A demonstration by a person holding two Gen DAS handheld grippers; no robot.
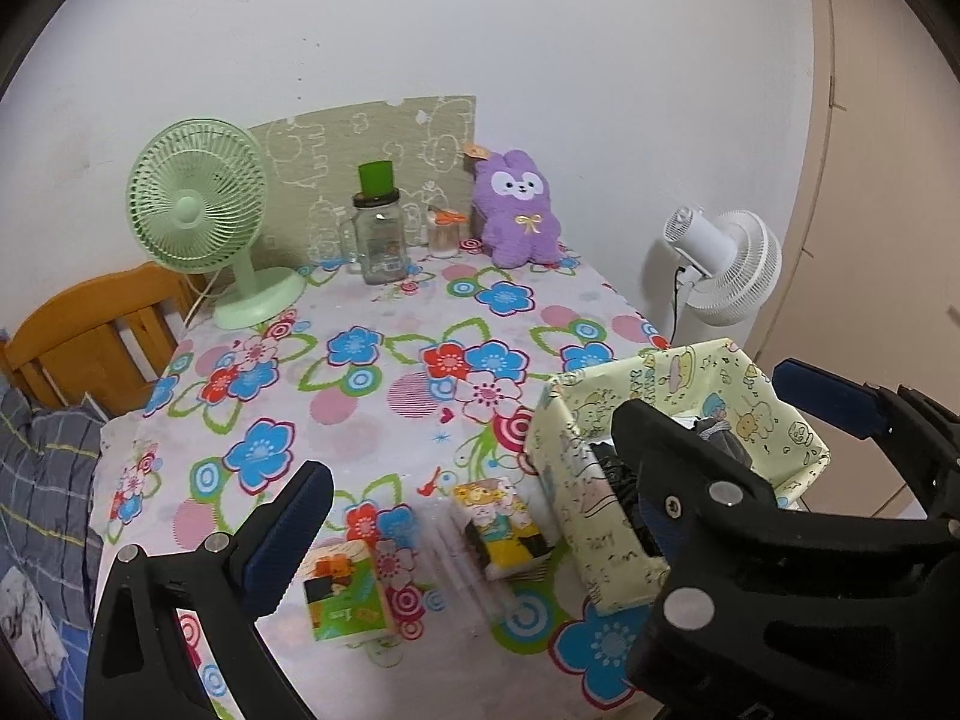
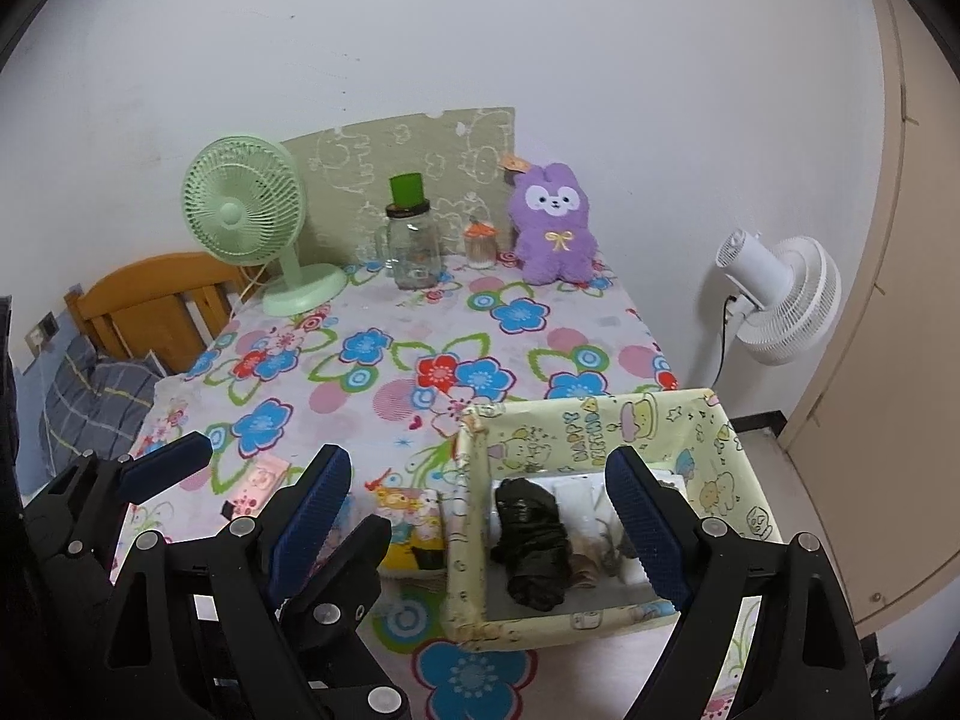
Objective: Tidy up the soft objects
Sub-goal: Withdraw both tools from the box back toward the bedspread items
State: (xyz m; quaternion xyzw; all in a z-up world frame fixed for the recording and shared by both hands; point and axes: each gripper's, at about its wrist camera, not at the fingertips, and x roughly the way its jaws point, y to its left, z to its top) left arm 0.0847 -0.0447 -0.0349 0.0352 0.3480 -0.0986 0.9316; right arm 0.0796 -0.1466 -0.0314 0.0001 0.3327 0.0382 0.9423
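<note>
A pale yellow cartoon-print box (image 2: 600, 426) stands at the table's front right, holding a black soft bundle (image 2: 534, 540) and other soft items; the box also shows in the left wrist view (image 1: 600, 528). Two tissue packs lie left of it: a yellow one (image 1: 501, 522) and a green one (image 1: 345, 591). A purple plush bunny (image 1: 519, 210) sits at the back. My left gripper (image 1: 480, 498) is open and empty over the packs. My right gripper (image 2: 480, 516) is open and empty above the box's left side.
A green desk fan (image 1: 198, 204), a glass jar with a green cup on it (image 1: 378, 234) and a small orange-lidded jar (image 1: 444, 231) stand at the back. A white fan (image 1: 732, 264) stands off the right edge. A wooden chair (image 1: 90, 336) is at left.
</note>
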